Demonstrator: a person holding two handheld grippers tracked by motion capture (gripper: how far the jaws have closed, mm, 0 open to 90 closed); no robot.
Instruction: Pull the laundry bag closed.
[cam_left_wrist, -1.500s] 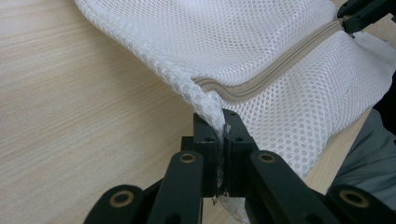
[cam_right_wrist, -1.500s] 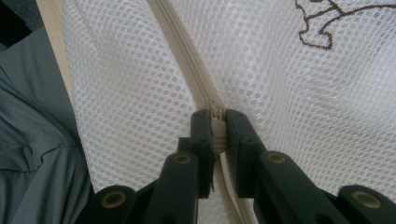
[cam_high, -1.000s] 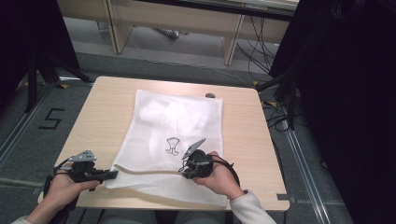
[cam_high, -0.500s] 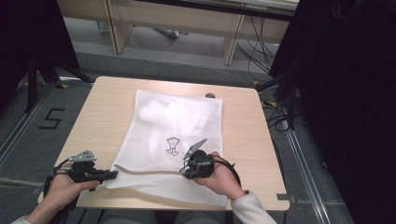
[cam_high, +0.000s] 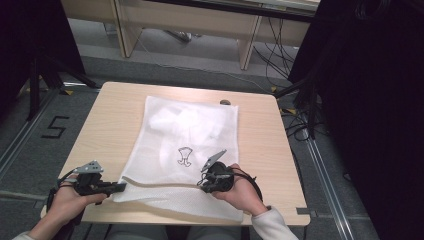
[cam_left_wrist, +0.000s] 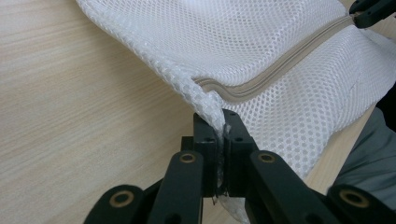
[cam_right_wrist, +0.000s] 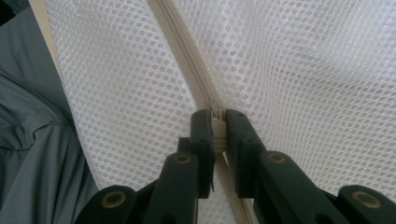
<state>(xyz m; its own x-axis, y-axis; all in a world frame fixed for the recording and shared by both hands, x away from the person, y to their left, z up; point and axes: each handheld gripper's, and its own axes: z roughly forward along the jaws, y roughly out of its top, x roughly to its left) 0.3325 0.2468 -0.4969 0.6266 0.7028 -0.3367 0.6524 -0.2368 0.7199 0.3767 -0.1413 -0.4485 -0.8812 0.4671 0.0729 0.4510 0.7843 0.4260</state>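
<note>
Left gripper (cam_high: 118, 187) clamped on near-left corner of the white mesh laundry bag (cam_high: 192, 150), right gripper (cam_high: 202, 186) pinched on the zipper pull (cam_right_wrist: 217, 122) along the beige zipper (cam_left_wrist: 275, 70) at the bag's near edge, bag lying flat mid-table (cam_high: 110, 115) with white clothing inside toward the far end.

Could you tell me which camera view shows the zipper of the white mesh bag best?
The right gripper view: the zipper runs up mid-frame, teeth sharp, clamped in the right hand-held gripper. The left gripper view shows it as a beige band curving across the mesh bag; the high view gives a thin line.
</note>
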